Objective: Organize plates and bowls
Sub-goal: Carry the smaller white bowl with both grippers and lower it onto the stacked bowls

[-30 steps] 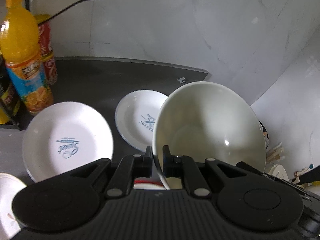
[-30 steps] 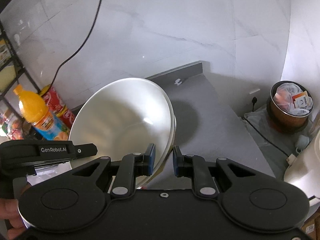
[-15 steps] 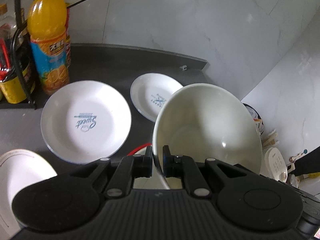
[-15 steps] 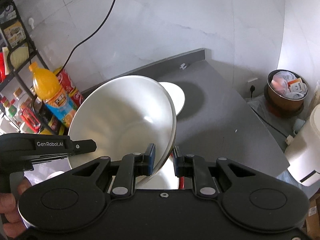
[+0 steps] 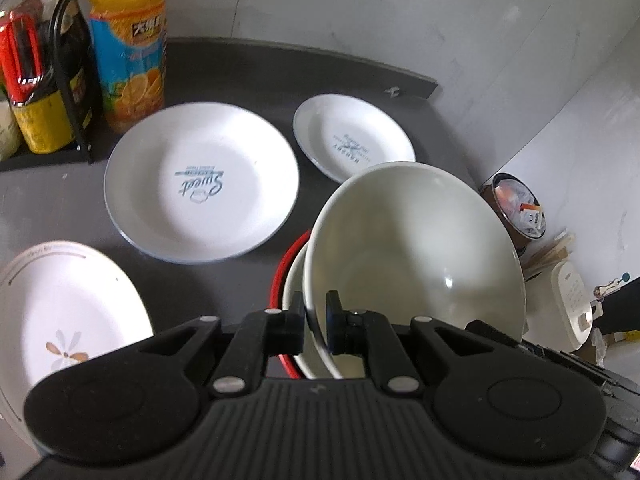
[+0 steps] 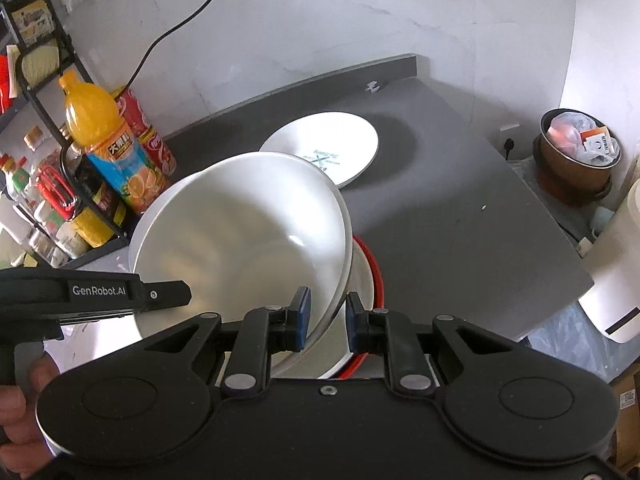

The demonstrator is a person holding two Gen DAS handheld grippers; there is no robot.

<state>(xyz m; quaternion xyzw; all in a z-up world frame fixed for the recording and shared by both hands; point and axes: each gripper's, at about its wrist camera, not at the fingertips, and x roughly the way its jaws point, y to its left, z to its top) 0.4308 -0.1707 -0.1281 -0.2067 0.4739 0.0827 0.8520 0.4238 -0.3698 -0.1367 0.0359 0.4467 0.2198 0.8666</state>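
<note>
Left wrist view: left gripper point(image 5: 316, 316) clamps the white bowl point(image 5: 412, 256) rim, tilted over the red-rimmed bowl point(image 5: 280, 276); right gripper point(image 6: 324, 316) straddles the rim, jaws apart; next, lower to nest it.

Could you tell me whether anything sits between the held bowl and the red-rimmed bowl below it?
Nothing visible does. The left gripper is clamped on the near rim of the white bowl, which hangs tilted directly over the red-rimmed bowl. The right gripper straddles that rim, and the plates lie off to the side.
</note>
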